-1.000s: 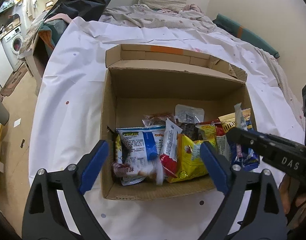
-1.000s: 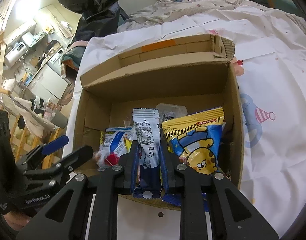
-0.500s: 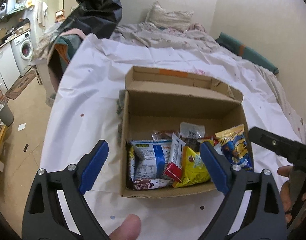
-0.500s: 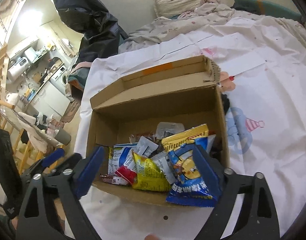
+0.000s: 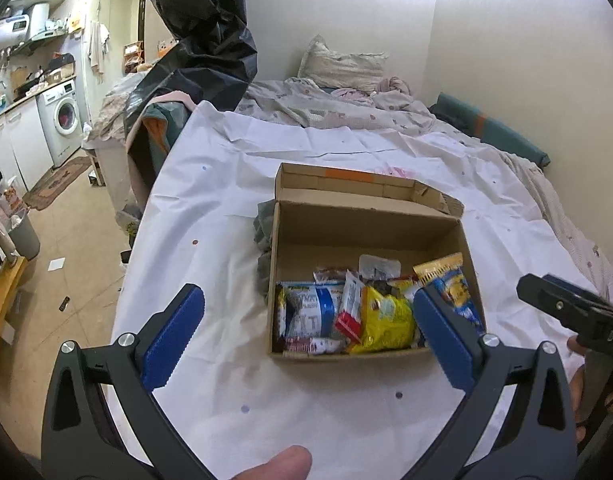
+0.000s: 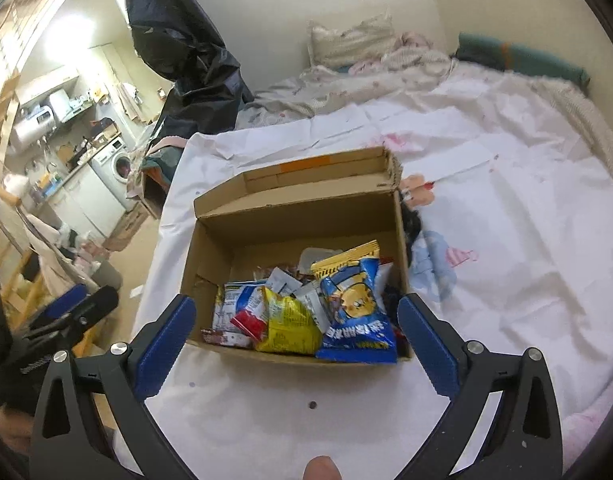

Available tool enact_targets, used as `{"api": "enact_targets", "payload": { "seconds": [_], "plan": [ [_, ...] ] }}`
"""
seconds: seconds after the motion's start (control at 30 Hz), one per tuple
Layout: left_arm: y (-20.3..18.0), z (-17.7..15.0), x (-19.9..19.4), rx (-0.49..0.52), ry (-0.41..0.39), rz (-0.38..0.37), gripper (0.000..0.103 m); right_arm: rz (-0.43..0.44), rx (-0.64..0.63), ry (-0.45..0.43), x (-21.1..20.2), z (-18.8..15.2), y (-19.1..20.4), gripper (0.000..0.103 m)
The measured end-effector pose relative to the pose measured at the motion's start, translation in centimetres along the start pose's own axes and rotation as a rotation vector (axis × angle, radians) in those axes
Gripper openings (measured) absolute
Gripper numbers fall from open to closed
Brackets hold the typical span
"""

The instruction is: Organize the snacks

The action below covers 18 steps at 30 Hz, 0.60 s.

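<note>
One box [image 6: 210,236] on a white sheet [image 6: 506,280] | about seven snack packs, one yellow [image 6: 290,320], one blue [image 6: 354,312] | two tongs, left [image 5: 310,336] and right [image 6: 296,340], both just spread wide, gripping nothing.

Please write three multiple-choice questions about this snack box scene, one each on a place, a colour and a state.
1. Where do the snack packets lie?
A. in the cardboard box
B. on the floor
C. on the pillow

2. What colour is the packet with the cartoon animal?
A. green
B. blue
C. pink

3. How is the right gripper?
A. shut on a packet
B. open and empty
C. shut on the box edge

Answers: 1 A, the packets are piled against the box's near wall; 2 B, blue with a yellow top strip; 3 B, its pads stand wide apart with nothing between them.
</note>
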<state>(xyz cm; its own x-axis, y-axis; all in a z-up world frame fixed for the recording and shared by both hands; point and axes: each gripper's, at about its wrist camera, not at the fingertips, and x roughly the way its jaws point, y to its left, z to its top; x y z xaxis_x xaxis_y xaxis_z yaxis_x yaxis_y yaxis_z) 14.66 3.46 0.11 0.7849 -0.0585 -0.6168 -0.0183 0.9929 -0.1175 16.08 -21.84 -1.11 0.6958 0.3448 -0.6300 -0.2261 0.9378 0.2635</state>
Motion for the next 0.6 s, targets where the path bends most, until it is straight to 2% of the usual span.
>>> {"api": "enact_targets", "payload": {
  "seconds": [0.3,0.6],
  "plan": [
    [1.1,-3.0,-2.9,0.008,0.002,0.042,0.103,-0.057,0.022,-0.034,-2.4,-3.0,-0.5,0.103],
    [1.0,-3.6,-2.9,-0.006,-0.05,0.06,0.103,-0.113,0.007,-0.06,-1.6,-4.9,-0.2,0.103]
  ]
}}
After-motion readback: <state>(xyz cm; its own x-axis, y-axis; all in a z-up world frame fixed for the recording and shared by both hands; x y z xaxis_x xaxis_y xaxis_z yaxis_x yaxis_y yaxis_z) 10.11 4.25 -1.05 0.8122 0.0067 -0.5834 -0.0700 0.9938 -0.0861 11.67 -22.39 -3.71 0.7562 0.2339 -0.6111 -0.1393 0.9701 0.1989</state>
